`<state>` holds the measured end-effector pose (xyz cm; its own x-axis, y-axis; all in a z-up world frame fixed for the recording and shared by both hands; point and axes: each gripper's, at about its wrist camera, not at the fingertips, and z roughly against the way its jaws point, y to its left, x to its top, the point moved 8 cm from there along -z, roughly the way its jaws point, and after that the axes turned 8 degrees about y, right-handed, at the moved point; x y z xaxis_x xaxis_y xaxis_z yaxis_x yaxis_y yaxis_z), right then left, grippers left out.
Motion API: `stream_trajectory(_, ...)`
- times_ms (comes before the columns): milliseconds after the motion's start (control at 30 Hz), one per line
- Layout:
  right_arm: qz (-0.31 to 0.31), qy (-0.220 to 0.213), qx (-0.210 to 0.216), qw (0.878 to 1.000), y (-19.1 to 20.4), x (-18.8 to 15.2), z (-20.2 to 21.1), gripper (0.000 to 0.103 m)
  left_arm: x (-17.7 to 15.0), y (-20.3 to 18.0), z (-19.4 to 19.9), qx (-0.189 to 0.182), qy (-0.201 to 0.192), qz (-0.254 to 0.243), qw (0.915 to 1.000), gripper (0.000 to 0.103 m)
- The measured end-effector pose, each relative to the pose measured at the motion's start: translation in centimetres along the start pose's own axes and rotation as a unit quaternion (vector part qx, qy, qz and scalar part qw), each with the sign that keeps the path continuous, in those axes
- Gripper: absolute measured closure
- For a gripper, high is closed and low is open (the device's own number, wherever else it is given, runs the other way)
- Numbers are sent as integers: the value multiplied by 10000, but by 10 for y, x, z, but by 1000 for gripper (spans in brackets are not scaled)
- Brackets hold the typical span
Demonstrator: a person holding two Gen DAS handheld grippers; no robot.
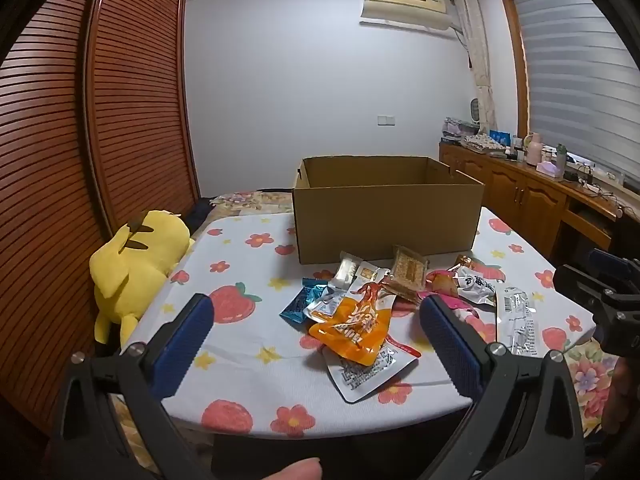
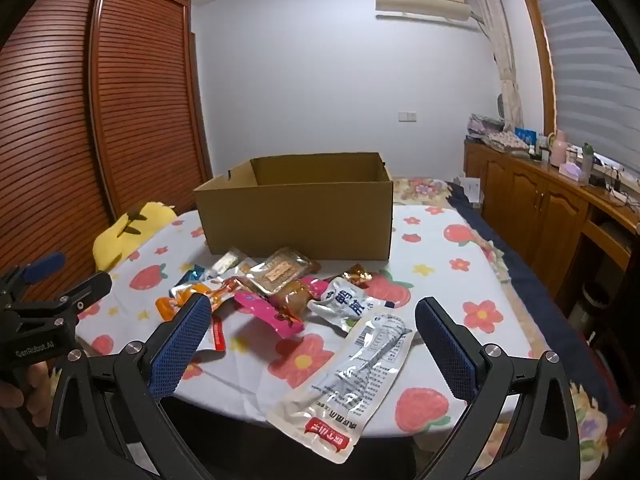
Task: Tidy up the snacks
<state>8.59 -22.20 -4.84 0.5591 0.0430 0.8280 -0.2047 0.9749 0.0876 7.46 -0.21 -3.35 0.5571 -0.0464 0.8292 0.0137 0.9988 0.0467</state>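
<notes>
An open cardboard box [image 1: 386,224] stands at the far side of the table; it also shows in the right wrist view [image 2: 298,222]. In front of it lies a pile of snack packets: an orange packet [image 1: 354,326], a blue one [image 1: 302,304], a biscuit pack [image 1: 408,270], a pink one [image 2: 268,312] and a long clear packet [image 2: 356,376]. My left gripper [image 1: 316,334] is open and empty just before the orange packet. My right gripper [image 2: 312,338] is open and empty above the long clear packet.
The table wears a white cloth with strawberries and flowers [image 1: 248,364]. A yellow plush toy [image 1: 136,268] lies at the table's left edge. A wooden wardrobe [image 1: 80,140] stands left, a wooden sideboard [image 2: 552,208] with bottles right.
</notes>
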Motion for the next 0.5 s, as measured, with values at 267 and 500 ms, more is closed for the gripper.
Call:
stream_trajectory(267, 17, -42, -27, 10000, -1, 1, 1, 0, 1, 1, 2, -36, -77, 28, 10000, 0)
stream_trajectory(500, 14, -57, -14, 10000, 0, 1, 1, 0, 0, 1, 2, -22, -84, 33, 10000, 0)
